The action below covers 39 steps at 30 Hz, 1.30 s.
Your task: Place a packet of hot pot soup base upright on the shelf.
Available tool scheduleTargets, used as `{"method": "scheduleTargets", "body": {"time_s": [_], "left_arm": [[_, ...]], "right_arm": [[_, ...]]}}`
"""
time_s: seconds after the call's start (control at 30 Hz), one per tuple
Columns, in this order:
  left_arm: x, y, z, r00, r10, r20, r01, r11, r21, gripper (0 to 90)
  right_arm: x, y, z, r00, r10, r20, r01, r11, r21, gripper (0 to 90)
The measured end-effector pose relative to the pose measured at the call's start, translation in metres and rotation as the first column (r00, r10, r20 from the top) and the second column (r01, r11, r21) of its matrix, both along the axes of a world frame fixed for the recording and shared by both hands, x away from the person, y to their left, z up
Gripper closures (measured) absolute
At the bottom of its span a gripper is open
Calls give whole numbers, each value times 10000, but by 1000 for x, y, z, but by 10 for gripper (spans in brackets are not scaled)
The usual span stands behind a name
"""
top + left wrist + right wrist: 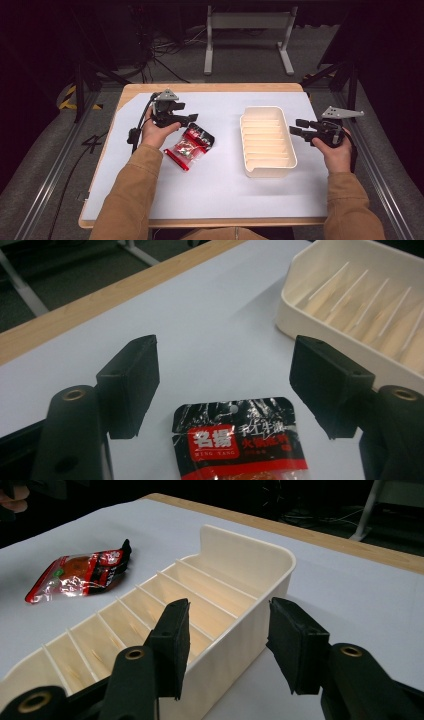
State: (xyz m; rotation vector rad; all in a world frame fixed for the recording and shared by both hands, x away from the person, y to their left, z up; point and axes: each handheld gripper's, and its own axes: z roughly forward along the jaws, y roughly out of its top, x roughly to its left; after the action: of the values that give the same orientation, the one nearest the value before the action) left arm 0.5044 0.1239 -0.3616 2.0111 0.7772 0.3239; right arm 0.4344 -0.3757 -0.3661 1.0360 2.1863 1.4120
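White paper covers the wooden table [210, 88]. Snack packet [190, 145], red and black, lies flat on it, just ahead of and below the left gripper [225, 385]; its black hanging-hole end points between the jaws. Long axis runs roughly along the gripper's reach. Left jaws released, spread wider than the packet, nothing touching. Left hand [159, 131] is clearly nearer. Right gripper [227, 645], part open, straddles the near wall of the cream divided tray [250, 575], pads apparently not pressing it. Packet sits well apart from that side.

Red-black packet [190, 146], cream tray [268, 170]
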Motion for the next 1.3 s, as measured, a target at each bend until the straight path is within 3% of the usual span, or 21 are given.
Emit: {"method": "scheduleTargets", "body": {"time_s": [0.53, 0.73, 0.87, 1.13, 1.3], "left_arm": [[25, -6, -34, 9963, -111, -857, 171, 9974, 695, 342], [30, -6, -43, 9898, -241, -1403, 340, 9970, 691, 370], [33, -8, -48, 9884, -334, -1483, 445, 9964, 724, 371], [39, -12, -59, 9791, -379, -1999, 527, 9962, 690, 369], [43, -12, -68, 9679, -587, -2446, 756, 9953, 604, 357]], "right_arm": [[-13, -10, -5, 9995, -282, -172, 282, 9996, -10, 497], [-16, -11, -7, 9993, -289, -222, 289, 9996, -39, 490], [-16, -10, -7, 9994, -254, -245, 253, 9997, -72, 484], [-14, -8, -8, 9995, -144, -270, 143, 9999, -62, 470], [-14, -8, -8, 9995, -26, -323, 31, 9999, 149, 455]]}}
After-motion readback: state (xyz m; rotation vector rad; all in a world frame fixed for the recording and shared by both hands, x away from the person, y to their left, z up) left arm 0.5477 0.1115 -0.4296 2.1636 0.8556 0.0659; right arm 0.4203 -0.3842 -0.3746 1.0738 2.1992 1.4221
